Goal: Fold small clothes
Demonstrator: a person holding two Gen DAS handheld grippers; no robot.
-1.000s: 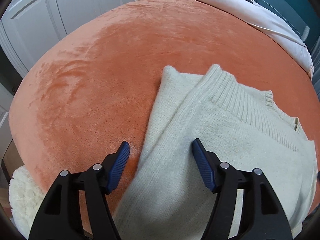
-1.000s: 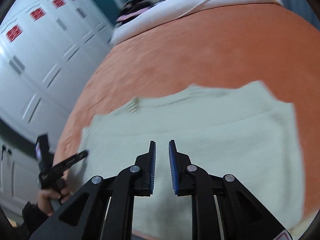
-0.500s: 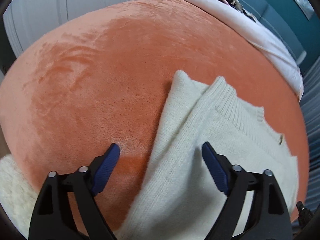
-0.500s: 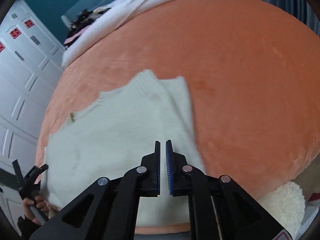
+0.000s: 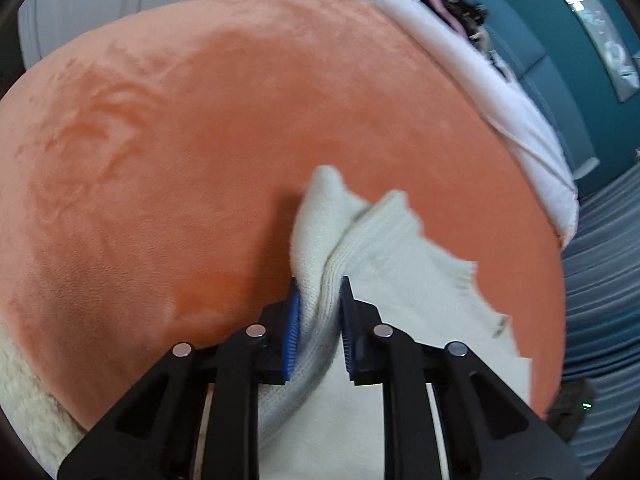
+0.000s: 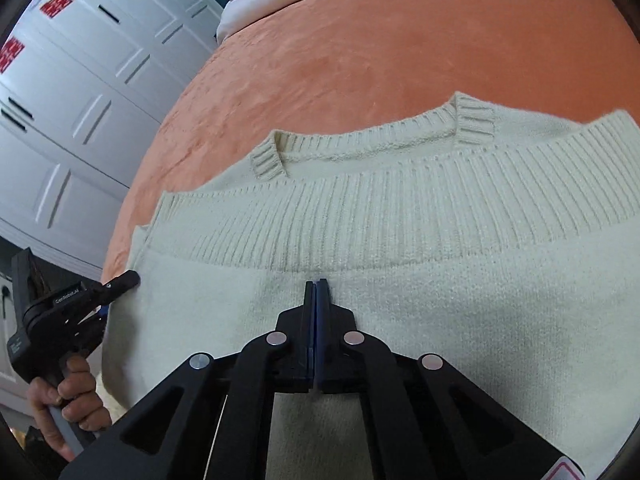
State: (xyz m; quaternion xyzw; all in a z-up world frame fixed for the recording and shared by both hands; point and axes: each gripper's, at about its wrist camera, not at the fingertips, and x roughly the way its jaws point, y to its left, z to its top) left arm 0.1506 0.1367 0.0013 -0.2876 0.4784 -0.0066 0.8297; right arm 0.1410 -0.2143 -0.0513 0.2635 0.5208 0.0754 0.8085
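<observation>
A cream knit sweater (image 6: 400, 240) lies on an orange bed (image 5: 200, 140). The left hand-held gripper (image 5: 318, 312) clamps its left edge, likely for folding. The right hand-held gripper (image 6: 316, 292), pressed together, perhaps pins the middle.

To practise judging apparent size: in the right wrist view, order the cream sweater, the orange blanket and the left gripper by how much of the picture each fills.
1. Cream sweater, though nearest the camera, which enlarges it.
2. Orange blanket, partly covered by the sweater.
3. Left gripper, clearly smallest, at the sweater's edge.
</observation>
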